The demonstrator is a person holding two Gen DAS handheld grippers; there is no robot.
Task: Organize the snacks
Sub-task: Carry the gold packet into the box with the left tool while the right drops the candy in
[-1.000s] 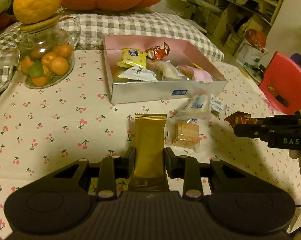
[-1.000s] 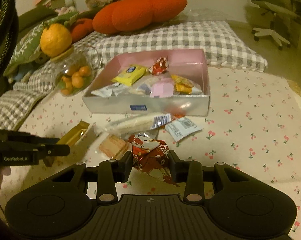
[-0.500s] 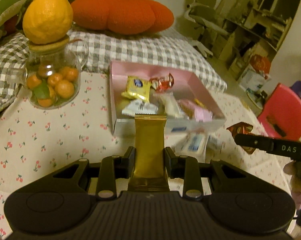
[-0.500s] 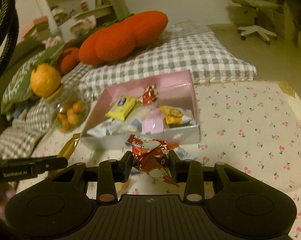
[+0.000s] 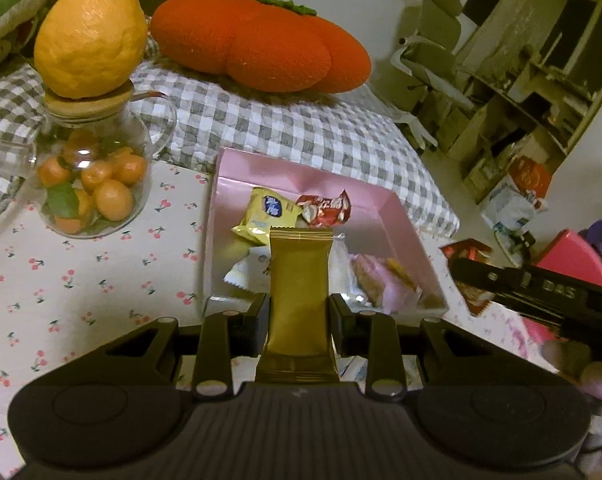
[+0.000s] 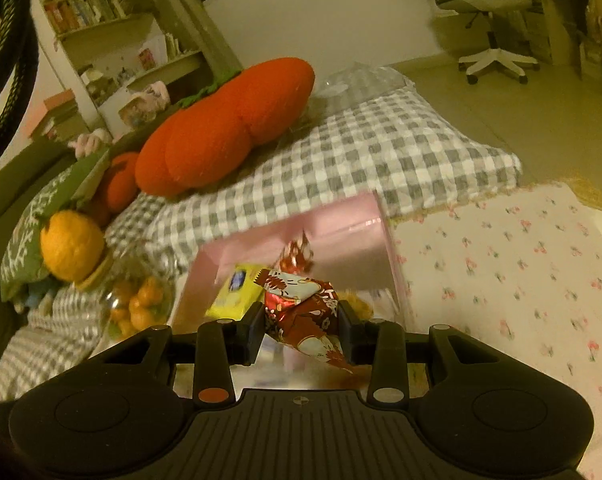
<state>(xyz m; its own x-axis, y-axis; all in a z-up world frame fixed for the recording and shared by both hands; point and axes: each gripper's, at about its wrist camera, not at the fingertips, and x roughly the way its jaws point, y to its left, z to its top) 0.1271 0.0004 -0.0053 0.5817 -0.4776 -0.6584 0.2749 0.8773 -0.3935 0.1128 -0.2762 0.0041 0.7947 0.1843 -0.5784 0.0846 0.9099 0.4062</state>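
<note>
Snacks: two are held above the table, the rest lie in the pink box.
Pink box: open-topped, on the cherry-print table, in front of the grey checked quilt; pink inside, silvery outer wall.
Box contents: a yellow packet and a red wrapped sweet toward the far side; a white packet and a pale pink packet nearer; a few more wrappers I cannot make out.
Gold packet: a long flat sachet clamped between the fingers of the left gripper; its long axis runs straight ahead along the fingers, its crimped far end reaching over the near part of the box.
Red-and-white wrapper: crumpled foil snack squeezed between the fingers of the right gripper, one twisted tail hanging toward the camera; it hangs over the near part of the box.
Left fingers: clenched on the gold packet.
Right fingers: clenched on the red-and-white wrapper.
Right gripper from the left view: a dark bar entering at the right edge, just beside the box's right corner, red foil at its tip.
Glass jar: left of the box on the table, holding small orange fruits and a green leaf; a wooden lid on top with a big yellow citrus sitting on it.
Orange cushion: lying on the quilt behind the box.
</note>
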